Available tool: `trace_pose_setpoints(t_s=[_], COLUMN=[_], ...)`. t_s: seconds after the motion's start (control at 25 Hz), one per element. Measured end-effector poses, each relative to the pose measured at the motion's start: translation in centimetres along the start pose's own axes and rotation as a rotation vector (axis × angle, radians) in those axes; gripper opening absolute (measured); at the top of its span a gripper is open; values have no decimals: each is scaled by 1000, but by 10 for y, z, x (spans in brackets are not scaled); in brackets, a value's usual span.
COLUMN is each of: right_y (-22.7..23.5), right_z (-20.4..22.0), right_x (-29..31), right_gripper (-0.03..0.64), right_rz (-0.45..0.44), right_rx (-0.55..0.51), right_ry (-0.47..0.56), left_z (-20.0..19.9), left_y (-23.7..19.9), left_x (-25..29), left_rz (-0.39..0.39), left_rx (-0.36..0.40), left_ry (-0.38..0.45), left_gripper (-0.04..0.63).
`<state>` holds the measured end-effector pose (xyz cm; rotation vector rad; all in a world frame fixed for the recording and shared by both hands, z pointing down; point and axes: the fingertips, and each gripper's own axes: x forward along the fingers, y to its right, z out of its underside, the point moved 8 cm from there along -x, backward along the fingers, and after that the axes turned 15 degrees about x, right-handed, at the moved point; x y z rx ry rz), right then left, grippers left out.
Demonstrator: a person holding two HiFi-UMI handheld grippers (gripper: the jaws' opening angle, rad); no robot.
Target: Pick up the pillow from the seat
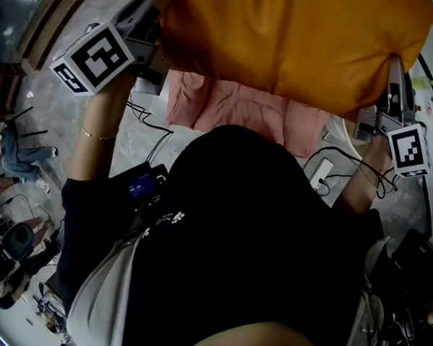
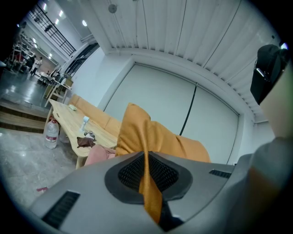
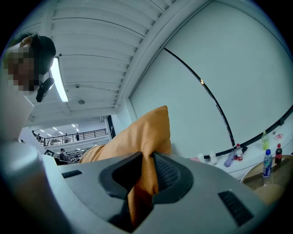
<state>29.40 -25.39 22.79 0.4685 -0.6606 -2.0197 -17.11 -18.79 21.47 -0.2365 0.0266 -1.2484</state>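
Lifting looks done: plump orange fabric pillow [image 1: 296, 34] hangs above the pink cushion [image 1: 235, 106], seemingly clear of it, left gripper [image 2: 147, 171] and right gripper [image 3: 145, 178] each clamped on a corner. Next, a steady, level hold.

All three views bow strongly toward the edges, and black corners ring each fisheye circle. The head view is dim and high in contrast. The person's black shirt [image 1: 234, 240] swallows all detail, while the orange pillow [image 1: 296, 34] is evenly lit and sharp. Both gripper views are bright and cool, lit from overhead. A long ceiling lamp [image 3: 58, 80] glares white in the right gripper view. The nearest grey surfaces look soft and slightly out of focus.
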Motion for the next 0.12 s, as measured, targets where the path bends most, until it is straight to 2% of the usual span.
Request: trace_pose_setpoints(t_s=[0.12], right_y=[0], right_z=[2], right_x=[0], right_gripper=[89], right_rz=[7], right_rx=[7], right_ry=[-4], left_z=[-1], left_y=[-1], left_x=[0], left_rz=[1], left_rx=[0], left_ry=[-7], left_gripper=[26])
